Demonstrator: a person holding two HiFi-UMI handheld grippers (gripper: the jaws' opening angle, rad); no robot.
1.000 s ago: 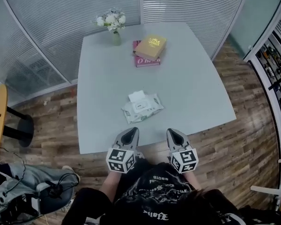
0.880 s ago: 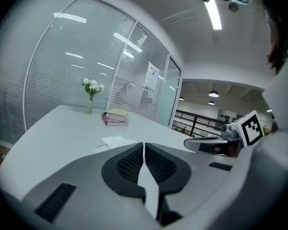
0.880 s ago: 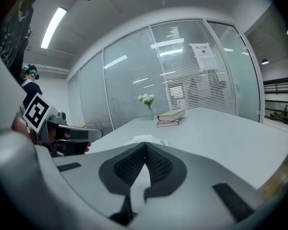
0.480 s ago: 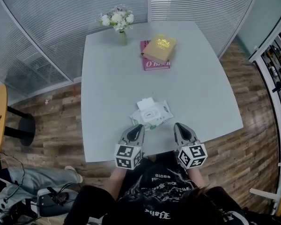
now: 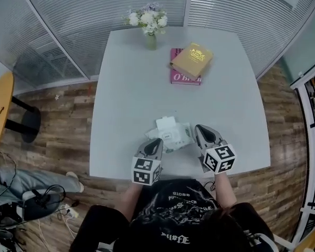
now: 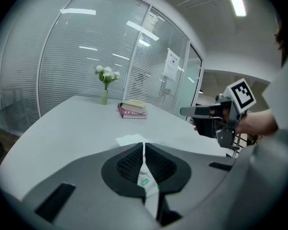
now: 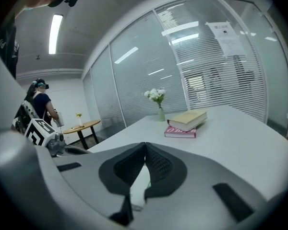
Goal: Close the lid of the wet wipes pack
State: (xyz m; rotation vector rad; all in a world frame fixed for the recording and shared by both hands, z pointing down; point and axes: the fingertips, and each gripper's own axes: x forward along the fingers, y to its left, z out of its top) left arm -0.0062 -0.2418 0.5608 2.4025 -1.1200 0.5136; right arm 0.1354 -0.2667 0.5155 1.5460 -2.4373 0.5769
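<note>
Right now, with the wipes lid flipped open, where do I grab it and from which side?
Grip the lid by its free far edge, probably coming in from its left: it lies folded back away from the person, hinge toward the wet wipes pack. The left gripper, closest, is shut; open it first.

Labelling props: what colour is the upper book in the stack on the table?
The upper book is golden tan, clearest in the head view.

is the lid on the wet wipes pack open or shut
Open: the white lid lies flipped back beyond the wet wipes pack.
</note>
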